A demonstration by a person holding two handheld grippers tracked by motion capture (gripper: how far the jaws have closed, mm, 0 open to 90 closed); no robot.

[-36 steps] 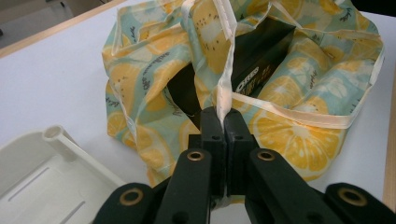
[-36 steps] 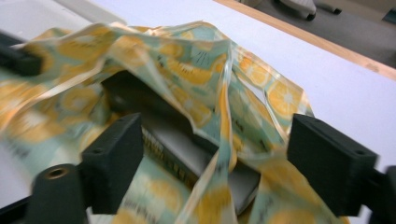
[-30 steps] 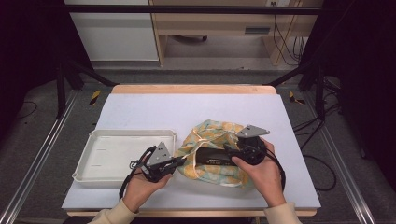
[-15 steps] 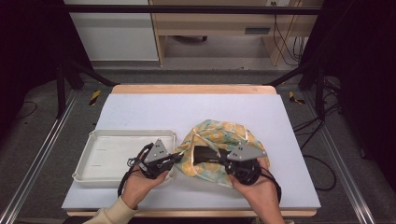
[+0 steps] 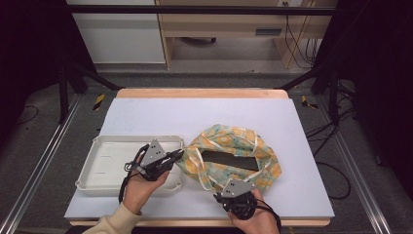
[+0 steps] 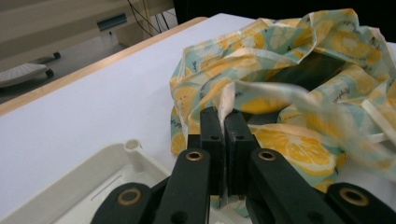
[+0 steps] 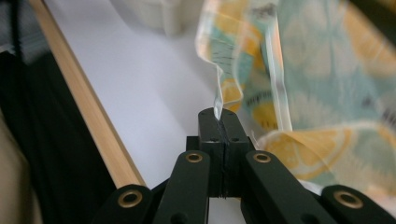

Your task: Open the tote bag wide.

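Observation:
A lemon-print cloth bag [image 5: 243, 146] lies open on the white table, right of centre. A flat dark object [image 5: 229, 160] lies inside its mouth and also shows in the left gripper view as a dark object [image 6: 308, 70]. My left gripper [image 5: 178, 155] is shut on the bag's left rim, and that view shows the cloth [image 6: 261, 56] pinched between the fingertips [image 6: 211, 122]. My right gripper [image 5: 233, 185] sits near the table's front edge, shut on the bag's near rim. A thin fold of cloth [image 7: 224, 88] rises from its closed jaws.
A white plastic tray [image 5: 104, 168] sits at the front left, right under my left hand, its corner [image 6: 133, 147] close to the jaws. The wooden front edge [image 7: 93, 112] runs just beside my right gripper. The far half of the table [image 5: 204, 112] is bare.
My right gripper has drawn back toward the front edge with the bag's near rim, pulling the mouth wide and baring the dark object. The left gripper has shifted slightly left, holding its rim.

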